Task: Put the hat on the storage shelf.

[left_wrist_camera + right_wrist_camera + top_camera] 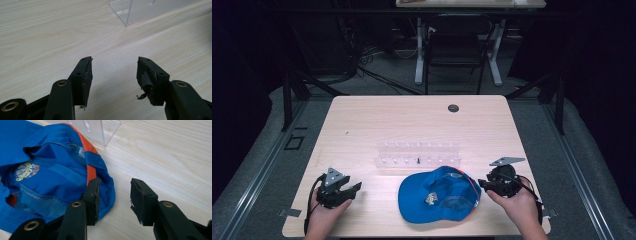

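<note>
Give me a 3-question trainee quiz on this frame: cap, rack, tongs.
1. True or false: the left tongs grip the blue cap.
2. Which tongs are nearer the cap? A) left B) right
3. Fill in: the clear rack stands ___ the cap, seen from the person's side.

Key: 1 false, the jaws are open over bare table. 2 B, one jaw overlaps the cap's edge, nothing clamped. 3 behind.

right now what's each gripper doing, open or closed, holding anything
Left gripper: jaws open, holding nothing, over bare table.
Right gripper: jaws open, holding nothing, at the edge of the blue cap.
</note>
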A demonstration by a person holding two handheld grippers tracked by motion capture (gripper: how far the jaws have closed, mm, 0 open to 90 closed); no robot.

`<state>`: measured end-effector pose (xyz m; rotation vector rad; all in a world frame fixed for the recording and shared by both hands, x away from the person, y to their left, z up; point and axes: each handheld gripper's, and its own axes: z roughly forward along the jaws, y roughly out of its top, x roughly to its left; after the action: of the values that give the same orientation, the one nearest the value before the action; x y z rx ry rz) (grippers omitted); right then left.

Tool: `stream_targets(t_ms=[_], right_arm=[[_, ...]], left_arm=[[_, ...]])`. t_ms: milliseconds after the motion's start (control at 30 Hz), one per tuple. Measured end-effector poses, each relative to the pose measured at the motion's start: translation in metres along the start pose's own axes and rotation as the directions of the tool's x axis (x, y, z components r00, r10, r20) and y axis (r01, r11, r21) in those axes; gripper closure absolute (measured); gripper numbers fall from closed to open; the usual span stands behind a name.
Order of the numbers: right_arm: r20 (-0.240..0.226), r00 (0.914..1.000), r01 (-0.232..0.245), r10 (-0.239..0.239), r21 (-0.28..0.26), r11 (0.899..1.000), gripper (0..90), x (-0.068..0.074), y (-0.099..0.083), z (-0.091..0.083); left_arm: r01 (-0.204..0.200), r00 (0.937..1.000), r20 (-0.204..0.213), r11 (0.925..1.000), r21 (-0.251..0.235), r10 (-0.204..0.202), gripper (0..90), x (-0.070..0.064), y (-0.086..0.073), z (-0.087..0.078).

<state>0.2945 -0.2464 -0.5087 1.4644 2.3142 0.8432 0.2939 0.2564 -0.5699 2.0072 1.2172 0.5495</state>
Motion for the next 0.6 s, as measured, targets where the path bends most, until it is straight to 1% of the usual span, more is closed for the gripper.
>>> stream_targets(t_ms=[67, 133, 167, 200, 300, 333, 467, 500, 567, 600], right_arm=[[-0.011, 0.9999, 0.001, -0.001, 0.011, 1.000, 59.8, 0.002, 0.002, 0.001], [-0.012, 0.9999, 0.008, -0.008, 0.019, 1.000, 61.1, 0.003, 0.003, 0.002], [0.001, 0.9997, 0.023, -0.023, 0.029, 0.999, 63.8, 0.004, 0.005, 0.004], [0.008, 0.9997, 0.024, -0.025, 0.031, 0.999, 65.2, 0.005, 0.005, 0.006], [0.006, 0.9996, 0.028, -0.028, 0.041, 0.999, 67.2, 0.004, 0.005, 0.009], [0.010, 0.9993, 0.036, -0.036, 0.062, 0.997, 68.0, 0.003, 0.005, 0.012], [0.007, 0.9993, 0.037, -0.038, 0.074, 0.997, 67.8, 0.002, 0.005, 0.017], [0.003, 0.9989, 0.045, -0.046, 0.085, 0.995, 67.2, 0.002, 0.005, 0.019], [0.003, 0.9991, 0.043, -0.043, 0.084, 0.996, 66.6, 0.002, 0.004, 0.020], [-0.005, 0.9990, 0.044, -0.044, 0.092, 0.995, 66.3, 0.003, 0.004, 0.021]], left_arm=[[0.001, 1.0000, 0.000, 1.0000, -0.001, -0.001, 46.6, 0.000, 0.000, 0.000], [0.000, 1.0000, -0.001, 1.0000, -0.001, 0.000, 46.5, 0.000, 0.000, 0.000], [0.001, 1.0000, -0.002, 1.0000, 0.001, -0.001, 46.5, 0.000, 0.000, 0.000], [-0.001, 1.0000, 0.000, 1.0000, 0.000, 0.001, 46.6, 0.000, 0.000, 0.000], [-0.001, 1.0000, 0.000, 1.0000, 0.000, 0.001, 46.6, -0.001, 0.000, 0.000], [-0.001, 1.0000, 0.000, 1.0000, 0.000, 0.001, 46.6, 0.000, 0.000, 0.000], [-0.001, 1.0000, -0.001, 1.0000, 0.002, 0.001, 46.6, 0.000, 0.000, 0.000], [-0.001, 1.0000, 0.000, 1.0000, 0.000, 0.001, 46.6, 0.000, 0.000, 0.000], [-0.002, 1.0000, -0.001, 1.0000, 0.000, 0.002, 46.6, 0.000, 0.000, 0.000], [-0.002, 1.0000, -0.002, 1.0000, 0.000, 0.002, 46.6, 0.000, 0.000, 0.000]])
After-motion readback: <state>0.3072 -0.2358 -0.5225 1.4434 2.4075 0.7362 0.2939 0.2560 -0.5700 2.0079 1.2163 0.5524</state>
